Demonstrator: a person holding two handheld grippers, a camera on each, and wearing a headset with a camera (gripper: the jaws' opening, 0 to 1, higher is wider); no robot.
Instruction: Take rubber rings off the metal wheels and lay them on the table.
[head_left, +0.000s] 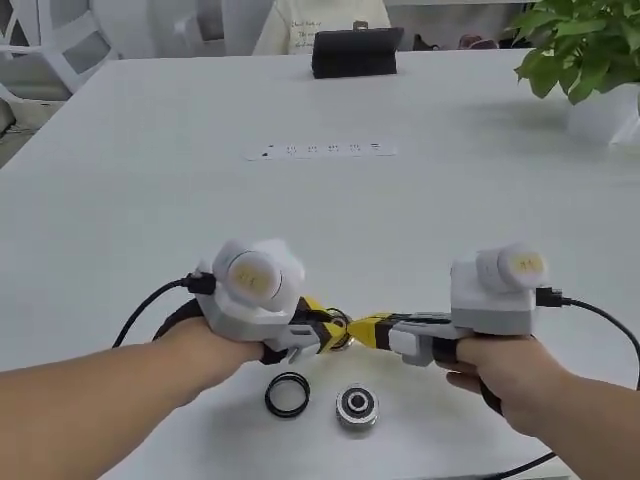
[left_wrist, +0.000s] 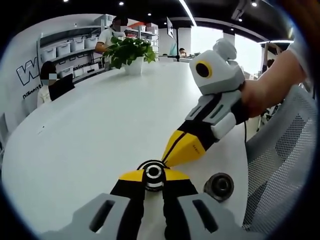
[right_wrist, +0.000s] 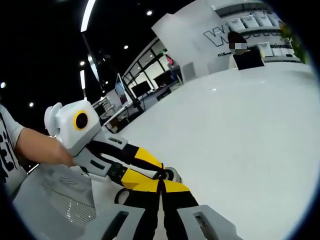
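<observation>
Head view: one ring (head_left: 287, 394) lies off at the desk's (head_left: 330, 210) near edge. Left gripper (head_left: 325, 328) clamps another wheel (left_wrist: 154, 174); right gripper (head_left: 360, 330), closed, touches it.

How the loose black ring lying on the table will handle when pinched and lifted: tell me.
The black ring is a thin open hoop, so it will probably flex and sag. It lies flat, so it is unlikely to roll. It looks light beside the solid bare metal wheel.
</observation>
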